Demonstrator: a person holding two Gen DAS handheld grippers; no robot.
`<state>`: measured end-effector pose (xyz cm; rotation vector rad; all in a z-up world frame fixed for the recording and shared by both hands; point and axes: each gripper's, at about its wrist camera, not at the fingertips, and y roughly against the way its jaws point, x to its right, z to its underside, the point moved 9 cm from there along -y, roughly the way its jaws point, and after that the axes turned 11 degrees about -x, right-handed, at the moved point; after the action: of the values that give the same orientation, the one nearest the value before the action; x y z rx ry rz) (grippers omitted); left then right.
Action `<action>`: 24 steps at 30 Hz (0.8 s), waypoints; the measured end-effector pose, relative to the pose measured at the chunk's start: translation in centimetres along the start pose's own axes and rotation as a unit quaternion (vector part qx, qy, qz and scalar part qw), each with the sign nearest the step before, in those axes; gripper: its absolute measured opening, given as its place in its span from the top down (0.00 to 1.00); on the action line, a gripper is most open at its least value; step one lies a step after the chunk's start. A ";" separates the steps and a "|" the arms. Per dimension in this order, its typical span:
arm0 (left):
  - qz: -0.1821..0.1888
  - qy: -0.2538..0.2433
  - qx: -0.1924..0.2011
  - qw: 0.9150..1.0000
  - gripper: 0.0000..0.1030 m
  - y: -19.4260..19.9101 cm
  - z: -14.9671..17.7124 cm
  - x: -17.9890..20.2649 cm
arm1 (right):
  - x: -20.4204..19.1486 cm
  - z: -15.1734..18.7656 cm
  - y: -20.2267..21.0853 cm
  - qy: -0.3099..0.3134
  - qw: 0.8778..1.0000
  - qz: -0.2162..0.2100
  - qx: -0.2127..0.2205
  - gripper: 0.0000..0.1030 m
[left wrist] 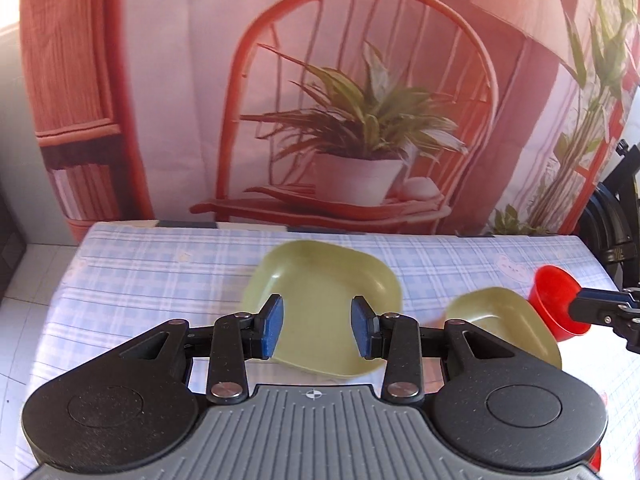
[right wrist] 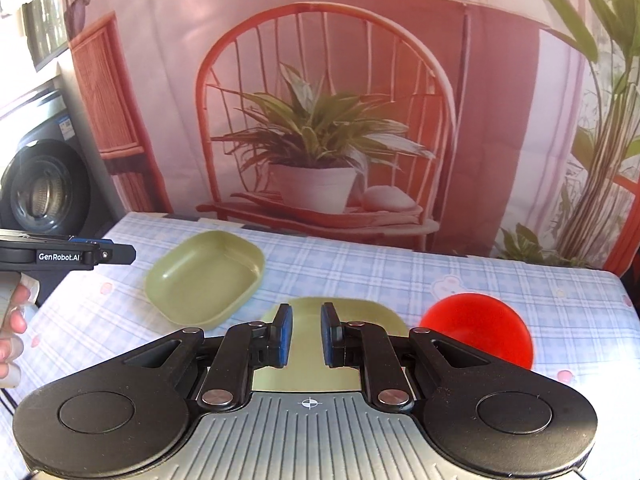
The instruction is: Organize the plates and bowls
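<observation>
A large green square bowl (left wrist: 320, 300) sits mid-table; it also shows in the right wrist view (right wrist: 204, 276) at the left. My left gripper (left wrist: 317, 326) hovers over its near side, open and empty. A smaller green dish (left wrist: 508, 320) lies to its right; in the right wrist view this dish (right wrist: 308, 344) is under my right gripper (right wrist: 307, 336), which is open and empty above it. A red bowl (right wrist: 478, 326) stands right of the dish and shows behind the right gripper's fingers (left wrist: 600, 308) in the left wrist view (left wrist: 554, 304).
The table wears a blue checked cloth (left wrist: 140, 280). A printed backdrop of a chair and plant (left wrist: 352, 120) hangs behind the far edge. A washing machine (right wrist: 44, 192) stands off the left side. The left gripper's body (right wrist: 68, 256) and the person's hand (right wrist: 12, 328) show at left.
</observation>
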<state>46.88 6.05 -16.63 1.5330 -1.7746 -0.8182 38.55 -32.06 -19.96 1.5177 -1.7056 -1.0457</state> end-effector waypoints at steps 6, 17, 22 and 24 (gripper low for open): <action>-0.059 0.012 0.017 0.998 0.62 1.8 -2.2 -6.3 | -3.9 -0.8 -3.1 -0.019 0.999 -0.022 -0.016 0.86; -0.052 0.005 -0.002 0.999 0.61 -5.6 -2.9 -6.3 | -6.9 0.1 -11.9 -0.115 0.992 -0.021 -0.054 0.84; -0.039 0.005 -0.025 0.999 0.61 -9.2 -2.5 -5.5 | -7.0 0.6 -13.8 -0.134 0.988 -0.021 -0.070 0.81; -0.032 0.012 -0.033 0.999 0.61 -10.6 -2.3 -5.4 | -7.0 0.6 -14.2 -0.141 0.987 -0.016 -0.071 0.79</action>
<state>55.53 10.03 -24.08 1.5566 -1.6730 -0.8775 46.13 -25.45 -32.18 1.3612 -1.7536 -1.4228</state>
